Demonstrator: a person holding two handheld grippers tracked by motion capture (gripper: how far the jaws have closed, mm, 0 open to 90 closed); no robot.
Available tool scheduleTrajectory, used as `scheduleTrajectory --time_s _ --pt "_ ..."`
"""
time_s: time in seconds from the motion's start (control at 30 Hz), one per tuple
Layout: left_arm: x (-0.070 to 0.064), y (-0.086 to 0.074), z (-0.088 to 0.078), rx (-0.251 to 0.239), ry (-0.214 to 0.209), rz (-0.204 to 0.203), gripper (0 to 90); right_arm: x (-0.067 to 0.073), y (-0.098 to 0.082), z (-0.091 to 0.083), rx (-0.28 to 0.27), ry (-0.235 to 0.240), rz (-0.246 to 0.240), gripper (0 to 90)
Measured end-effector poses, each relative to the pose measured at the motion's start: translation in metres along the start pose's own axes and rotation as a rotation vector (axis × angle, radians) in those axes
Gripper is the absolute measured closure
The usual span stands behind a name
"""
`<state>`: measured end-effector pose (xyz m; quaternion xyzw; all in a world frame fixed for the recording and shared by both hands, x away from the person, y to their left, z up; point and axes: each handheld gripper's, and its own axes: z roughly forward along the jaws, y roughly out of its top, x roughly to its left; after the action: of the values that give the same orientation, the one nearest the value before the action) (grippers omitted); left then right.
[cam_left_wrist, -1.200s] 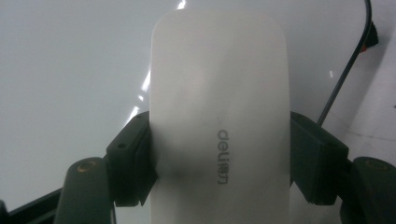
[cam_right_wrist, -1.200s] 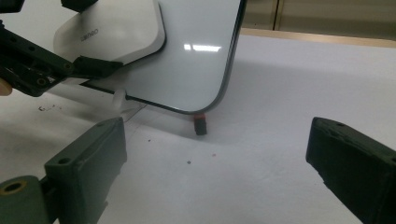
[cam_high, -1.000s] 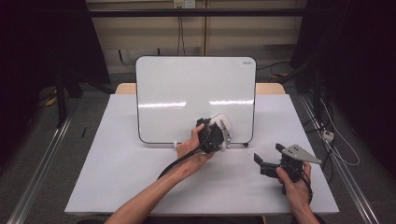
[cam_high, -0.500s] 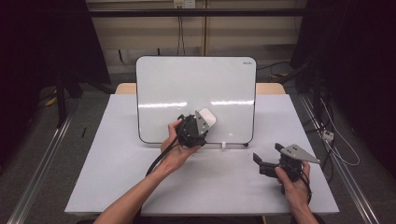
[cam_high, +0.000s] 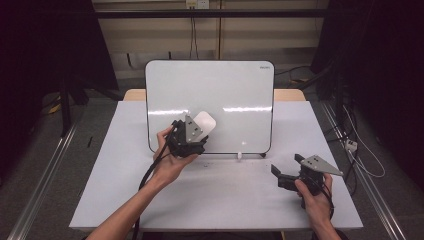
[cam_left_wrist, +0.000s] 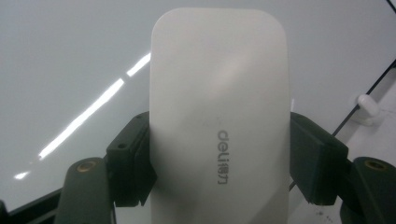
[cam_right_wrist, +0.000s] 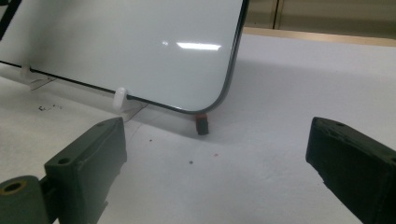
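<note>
My left gripper is clamped on the white eraser, one jaw pressed to each long edge, so the block sticks out past the pads with its printed back toward my camera. Just beyond the eraser, and so close that I cannot tell whether its working face is touching, stands the whiteboard, propped nearly upright on small white clips along its lower edge. In the high view the eraser sits over the lower left part of the board, above the bottom frame and in from the left edge. I judge the step in hand to be wiping: the tool is gripped and presented to the surface, and the board looks clean apart from glare streaks. Below the board, a scatter of dark specks lies on the table. Well off to the right of the eraser, my right gripper rests low over the table with its jaws wide apart and nothing between them, pointed at the board's lower right corner. The next move, as I see it, calls for keeping the eraser flat against the panel with light, even pressure, since the propped board could tip or slide back if I push hard.
</note>
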<state>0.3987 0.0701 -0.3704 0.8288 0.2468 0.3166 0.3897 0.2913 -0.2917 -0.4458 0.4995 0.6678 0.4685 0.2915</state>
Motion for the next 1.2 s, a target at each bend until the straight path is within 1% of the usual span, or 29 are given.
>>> scheduleTrajectory --time_s 0.07,0.1,0.2,0.37,0.4,0.47,0.5,0.57,0.73,0.77,0.8,0.87,0.9,0.93,1.0,1.07,1.1,1.17,1.2 --pt "0.005 -0.005 -0.006 -0.006 0.002 -0.02 31.2 0.001 0.001 0.0 -0.002 0.004 -0.001 5.1" --pt "0.009 -0.008 -0.009 -0.001 0.009 -0.021 31.1 0.002 0.001 0.001 -0.003 0.007 -0.002 5.1" --pt "0.018 -0.015 -0.016 0.001 0.019 -0.044 31.1 0.003 0.001 0.004 0.006 0.006 -0.002 5.1" --pt "0.031 -0.031 -0.024 0.021 0.048 -0.075 31.1 0.005 0.002 0.005 0.008 0.007 -0.004 5.1" --pt "0.032 -0.034 -0.025 0.02 0.052 -0.087 31.1 0.005 0.002 0.005 0.009 0.006 -0.004 5.1" --pt "0.034 -0.04 -0.026 0.035 0.06 -0.087 31.1 0.005 0.001 0.006 0.008 0.005 -0.004 5.1" --pt "0.035 -0.043 -0.027 0.036 0.066 -0.095 31.1 0.005 0.002 0.006 0.008 0.003 -0.002 5.2" --pt "0.036 -0.048 -0.028 0.043 0.073 -0.098 31.1 0.004 0.002 0.007 0.008 0.001 -0.004 5.2" --pt "0.041 -0.06 -0.025 0.078 0.097 -0.088 31.1 0.004 0.001 0.006 0.007 0.005 -0.008 5.2" --pt "0.042 -0.062 -0.024 0.081 0.102 -0.095 31.1 0.004 0.001 0.005 0.01 0.004 -0.01 5.2" --pt "0.043 -0.064 -0.023 0.091 0.109 -0.092 31.1 0.003 0.001 0.005 0.008 0.004 -0.01 5.2" --pt "0.046 -0.066 -0.02 0.093 0.123 -0.085 31.1 0.002 0.001 0.004 0.008 0.002 -0.003 5.2" --pt "0.047 -0.066 -0.019 0.093 0.133 -0.089 31.1 0.001 0.001 0.005 0.007 0.004 -0.003 5.2" --pt "0.048 -0.066 -0.017 0.097 0.136 -0.084 31.1 0.001 0.001 0.005 0.006 0.006 -0.003 5.2" --pt "0.049 -0.065 -0.015 0.093 0.15 -0.059 31.1 0.001 0.0 0.004 0.009 0.008 -0.003 5.2" --pt "0.051 -0.065 -0.011 0.103 0.171 -0.053 31.1 0.0 0.0 0.004 0.005 0.008 -0.006 5.2" --pt "0.053 -0.066 -0.008 0.116 0.17 -0.051 31.1 0.0 0.0 0.003 0.005 0.01 -0.004 5.2" --pt "0.053 -0.067 -0.006 0.111 0.177 -0.035 31.1 0.001 0.0 0.003 0.004 0.008 -0.005 5.1" --pt "0.053 -0.067 -0.006 0.111 0.178 -0.037 31.1 0.001 0.0 0.002 0.004 0.009 -0.007 5.0"
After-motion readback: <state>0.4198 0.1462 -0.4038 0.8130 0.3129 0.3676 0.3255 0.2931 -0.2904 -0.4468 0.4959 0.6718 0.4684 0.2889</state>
